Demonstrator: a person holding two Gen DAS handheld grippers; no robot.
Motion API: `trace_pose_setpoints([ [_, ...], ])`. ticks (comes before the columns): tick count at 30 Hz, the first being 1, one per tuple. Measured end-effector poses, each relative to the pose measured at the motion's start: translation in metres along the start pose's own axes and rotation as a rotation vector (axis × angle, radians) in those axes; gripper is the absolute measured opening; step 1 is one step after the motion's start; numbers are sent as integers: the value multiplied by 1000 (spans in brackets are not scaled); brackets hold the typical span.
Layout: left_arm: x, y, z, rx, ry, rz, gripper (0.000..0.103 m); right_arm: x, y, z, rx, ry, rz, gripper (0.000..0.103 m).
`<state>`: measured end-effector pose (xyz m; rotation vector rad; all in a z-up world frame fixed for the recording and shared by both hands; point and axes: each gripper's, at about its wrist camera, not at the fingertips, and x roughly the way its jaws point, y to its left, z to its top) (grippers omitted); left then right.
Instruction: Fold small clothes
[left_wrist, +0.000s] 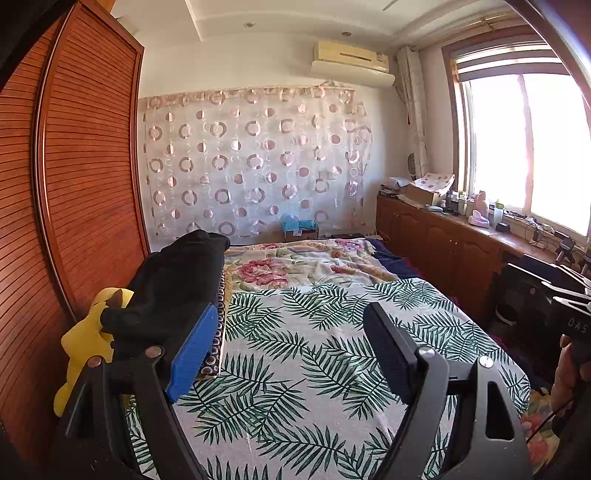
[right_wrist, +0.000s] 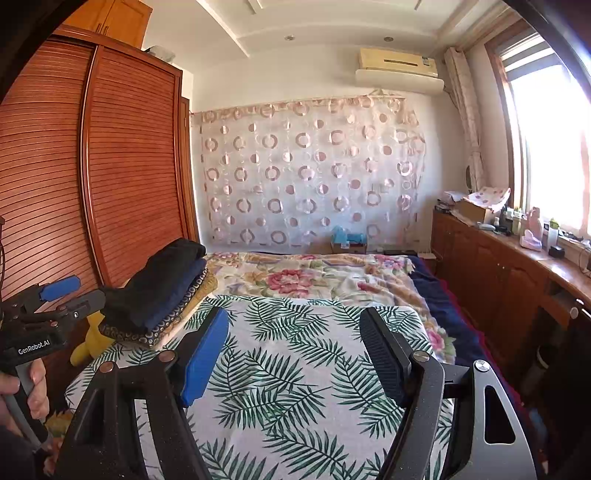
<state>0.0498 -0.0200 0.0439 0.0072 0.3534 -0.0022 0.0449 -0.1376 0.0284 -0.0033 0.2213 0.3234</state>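
Observation:
A stack of folded clothes (right_wrist: 162, 291), black on top, dark blue and a patterned piece below, lies at the left edge of the bed; in the left wrist view the stack of folded clothes (left_wrist: 173, 288) sits just past the blue finger. My left gripper (left_wrist: 291, 314) hovers open over the palm-leaf cloth (left_wrist: 314, 362), nothing between its fingers. My right gripper (right_wrist: 295, 317) is also open and empty above the palm-leaf cloth (right_wrist: 295, 369). The left gripper (right_wrist: 68, 293) shows at the left edge of the right wrist view, in a hand.
A floral blanket (right_wrist: 314, 277) covers the far half of the bed. A slatted wooden wardrobe (right_wrist: 122, 166) stands close on the left, a yellow plush toy (left_wrist: 85, 339) beside the stack. A wooden cabinet (right_wrist: 498, 269) with small items runs under the window on the right.

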Motion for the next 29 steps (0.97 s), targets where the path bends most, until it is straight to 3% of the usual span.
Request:
trace_pose_setpoints([
  [29, -2, -3, 2, 0, -4, -1, 82, -2, -9, -2, -12, -12, 5, 75],
])
